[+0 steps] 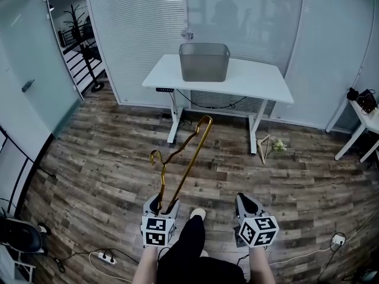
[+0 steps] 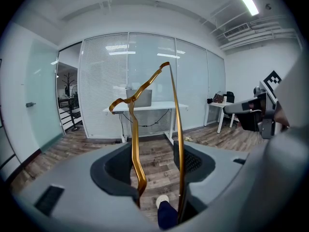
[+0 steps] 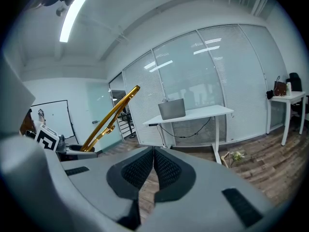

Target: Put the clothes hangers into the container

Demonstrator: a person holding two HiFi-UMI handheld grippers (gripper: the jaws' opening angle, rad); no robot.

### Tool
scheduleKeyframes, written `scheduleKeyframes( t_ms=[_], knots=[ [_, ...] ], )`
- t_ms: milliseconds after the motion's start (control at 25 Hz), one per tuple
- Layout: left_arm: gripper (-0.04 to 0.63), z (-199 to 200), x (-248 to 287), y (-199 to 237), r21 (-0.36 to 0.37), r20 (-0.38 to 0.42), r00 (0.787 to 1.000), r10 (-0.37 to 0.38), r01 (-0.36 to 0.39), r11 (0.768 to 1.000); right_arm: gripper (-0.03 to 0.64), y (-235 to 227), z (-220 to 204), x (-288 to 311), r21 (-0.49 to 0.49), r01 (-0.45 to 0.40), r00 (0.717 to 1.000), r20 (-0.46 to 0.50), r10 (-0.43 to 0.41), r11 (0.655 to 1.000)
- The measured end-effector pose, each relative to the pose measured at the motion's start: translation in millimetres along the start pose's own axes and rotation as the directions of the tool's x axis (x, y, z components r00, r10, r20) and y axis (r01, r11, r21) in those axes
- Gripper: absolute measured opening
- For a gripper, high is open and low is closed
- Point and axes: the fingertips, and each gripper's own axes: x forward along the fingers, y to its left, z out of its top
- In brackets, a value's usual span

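A gold metal clothes hanger [image 1: 190,161] stands upright out of my left gripper [image 1: 164,205], which is shut on it; both its bars [image 2: 176,129] run between the jaws, one against each pad. My right gripper [image 1: 246,205] is level with it to the right, shut and empty [image 3: 153,161]. The grey container [image 1: 204,62] sits on a white table [image 1: 260,78] a few steps ahead, well beyond both grippers. It also shows behind the hanger in the left gripper view, container [image 2: 140,98]. A wooden hanger [image 1: 263,147] lies on the floor by the table's right leg.
A coat rack [image 1: 83,40] stands in the doorway at back left. Another white table [image 1: 367,120] with a dark bag stands at the right. A power strip [image 1: 106,256] and cables lie on the wooden floor near my feet. Glass walls with blinds close off the back.
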Motion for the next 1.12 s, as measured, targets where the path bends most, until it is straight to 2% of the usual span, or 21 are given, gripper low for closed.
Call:
scheduleKeyframes(
  t_ms=[200,440,1120],
  knots=[
    [0.262,8.5,33.7,12.9,-0.014,-0.010,1.000,-0.005,0.005,1.000,0.028,-15.2,9.0,28.1,0.004,0.017,1.000,-0.006,-0.017,1.000],
    [0.262,38.6,79.1,20.9,0.002,0.003,1.000,-0.015,0.015,1.000,0.028,-49.1,37.1,62.3,0.009,0.056,0.998,0.008,-0.056,0.998],
    [0.262,103.9,186.6,57.4,0.017,0.006,0.998,-0.056,0.056,0.998,0.028,-89.0,97.2,161.1,0.016,0.092,0.995,0.024,-0.093,0.996]
  ],
)
